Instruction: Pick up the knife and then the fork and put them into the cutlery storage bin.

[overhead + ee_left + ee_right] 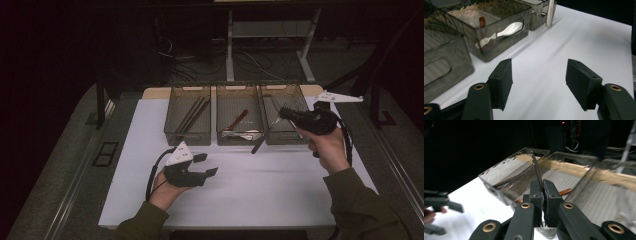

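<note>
Right gripper (pixel 287 114) right of centre in high view, jaws clamped on knife (pixel 263 137); handle slanting down-left over front edge of right basket (pixel 285 112), blade rising between pads (pixel 550 195) in right gripper view. Left gripper (pixel 206 165) lower left, jaws apart, nothing between, well apart from knife

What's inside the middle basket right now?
The middle basket holds a brown-handled utensil lying at a slant and a white spoon against its front wall. The mesh walls hide part of its floor, so anything else lying low can't be made out.
</note>
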The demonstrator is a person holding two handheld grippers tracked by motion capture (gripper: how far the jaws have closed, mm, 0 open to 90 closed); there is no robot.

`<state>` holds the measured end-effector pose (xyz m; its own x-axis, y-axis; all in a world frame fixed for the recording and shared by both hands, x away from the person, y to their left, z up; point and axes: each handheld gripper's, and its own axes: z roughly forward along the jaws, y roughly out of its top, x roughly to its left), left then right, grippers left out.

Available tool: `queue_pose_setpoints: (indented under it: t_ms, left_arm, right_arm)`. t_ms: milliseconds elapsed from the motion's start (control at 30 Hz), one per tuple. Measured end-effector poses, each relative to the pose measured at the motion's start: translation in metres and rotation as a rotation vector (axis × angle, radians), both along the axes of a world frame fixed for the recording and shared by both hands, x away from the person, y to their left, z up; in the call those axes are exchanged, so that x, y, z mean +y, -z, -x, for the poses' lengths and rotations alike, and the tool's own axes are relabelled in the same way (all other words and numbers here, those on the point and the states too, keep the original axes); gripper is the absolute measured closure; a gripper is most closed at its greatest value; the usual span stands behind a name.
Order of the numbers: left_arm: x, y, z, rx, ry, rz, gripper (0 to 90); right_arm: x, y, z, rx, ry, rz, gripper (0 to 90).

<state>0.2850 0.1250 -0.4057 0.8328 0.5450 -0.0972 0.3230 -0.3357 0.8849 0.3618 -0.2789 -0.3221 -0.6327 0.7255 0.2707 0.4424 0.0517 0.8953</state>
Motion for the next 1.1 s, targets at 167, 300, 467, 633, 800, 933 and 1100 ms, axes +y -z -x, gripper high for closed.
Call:
queue_pose_setpoints:
  t_ms: [167, 300, 467, 633, 800, 933, 1100]
  left_arm:
    - [0.016, 0.006, 0.008, 0.007, -0.005, -0.008, 31.2]
    - [0.026, 0.012, 0.012, 0.024, -0.011, -0.016, 26.9]
    - [0.031, 0.019, 0.015, 0.040, -0.007, -0.040, 19.7]
    - [0.032, 0.019, 0.014, 0.040, -0.010, -0.047, 14.5]
    - [0.032, 0.021, 0.014, 0.045, -0.013, -0.048, 13.7]
    - [0.032, 0.020, 0.013, 0.044, -0.009, -0.042, 13.6]
    - [0.033, 0.020, 0.013, 0.044, -0.006, -0.044, 13.7]
  right_arm:
    - [-0.021, -0.018, -0.012, -0.035, 0.058, -0.001, 86.0]
    - [-0.036, -0.027, -0.023, -0.041, 0.110, 0.018, 86.0]
    - [-0.049, -0.032, -0.036, -0.041, 0.158, 0.023, 86.0]
    - [-0.060, -0.031, -0.049, -0.029, 0.204, 0.038, 86.0]
    - [-0.062, -0.016, -0.064, 0.015, 0.220, 0.076, 86.0]
    - [-0.058, 0.000, -0.075, 0.070, 0.216, 0.091, 85.8]
    - [-0.056, 0.021, -0.084, 0.152, 0.202, 0.097, 85.6]
